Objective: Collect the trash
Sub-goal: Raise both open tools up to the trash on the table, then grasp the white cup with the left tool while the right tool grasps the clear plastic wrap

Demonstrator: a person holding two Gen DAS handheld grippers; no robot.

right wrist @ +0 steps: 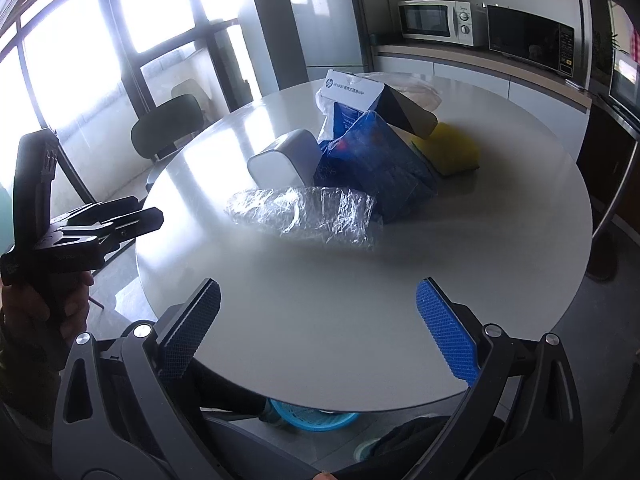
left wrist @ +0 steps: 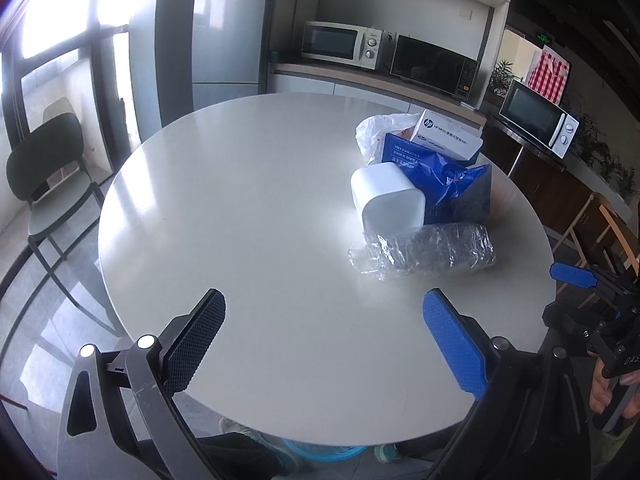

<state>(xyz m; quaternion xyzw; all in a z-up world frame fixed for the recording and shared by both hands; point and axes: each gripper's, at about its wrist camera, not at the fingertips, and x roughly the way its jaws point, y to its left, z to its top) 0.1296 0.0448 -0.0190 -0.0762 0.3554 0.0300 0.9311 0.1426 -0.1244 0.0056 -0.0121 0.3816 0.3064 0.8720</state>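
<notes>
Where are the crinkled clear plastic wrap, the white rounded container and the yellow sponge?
crinkled clear plastic wrap (left wrist: pixel 424 250), left wrist view, middle.
white rounded container (left wrist: pixel 390 196), left wrist view, top side.
yellow sponge (right wrist: pixel 452 150), right wrist view, top face.

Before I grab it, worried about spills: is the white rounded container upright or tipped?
Tipped. The white rounded container lies on its side on the round table.

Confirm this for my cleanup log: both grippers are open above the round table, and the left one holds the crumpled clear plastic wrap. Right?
Not quite. The left gripper holds nothing: the clear plastic wrap lies on the round table, as the left wrist view shows. Both it and the right gripper are open.
</notes>
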